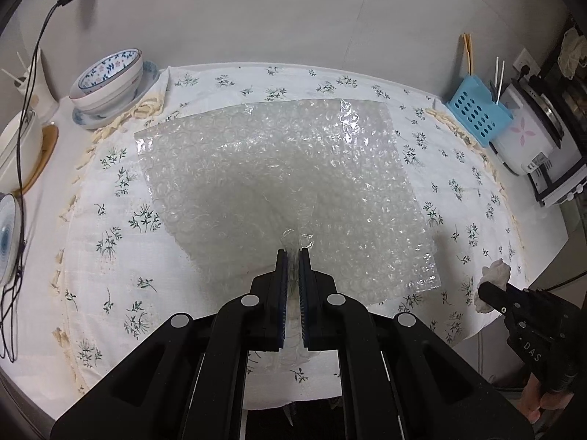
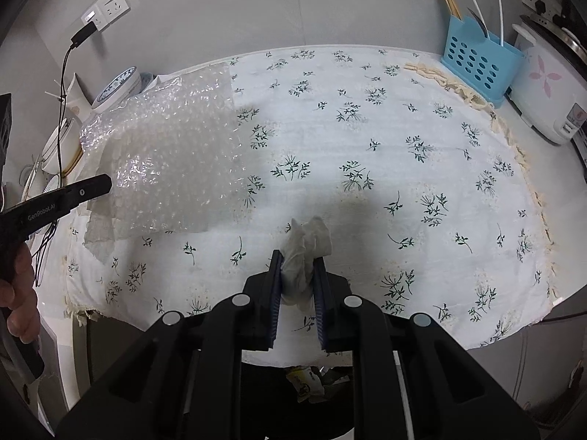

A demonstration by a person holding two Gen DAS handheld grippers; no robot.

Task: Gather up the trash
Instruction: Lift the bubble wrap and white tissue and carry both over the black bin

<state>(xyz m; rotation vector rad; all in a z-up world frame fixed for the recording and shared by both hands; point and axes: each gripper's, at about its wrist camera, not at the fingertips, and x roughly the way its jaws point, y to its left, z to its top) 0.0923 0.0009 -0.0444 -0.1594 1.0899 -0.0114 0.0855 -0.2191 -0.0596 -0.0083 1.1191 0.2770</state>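
Note:
A large clear bubble wrap sheet (image 1: 279, 179) lies partly lifted over the floral tablecloth (image 1: 110, 220). My left gripper (image 1: 292, 256) is shut on the sheet's near edge. In the right wrist view the sheet (image 2: 168, 161) hangs raised at the left, held by the left gripper (image 2: 104, 183). My right gripper (image 2: 298, 256) is shut on a crumpled white tissue (image 2: 306, 247) just above the cloth (image 2: 403, 128) near the table's front edge. The tissue (image 1: 493, 275) and right gripper (image 1: 488, 290) also show at the right of the left wrist view.
Stacked floral bowls (image 1: 110, 84) stand at the back left beside white pots and a black cable (image 1: 33, 73). A blue utensil holder (image 2: 480, 66) and a white rice cooker (image 2: 546, 88) stand at the back right. A bin with wrappers (image 2: 312, 381) sits below the front edge.

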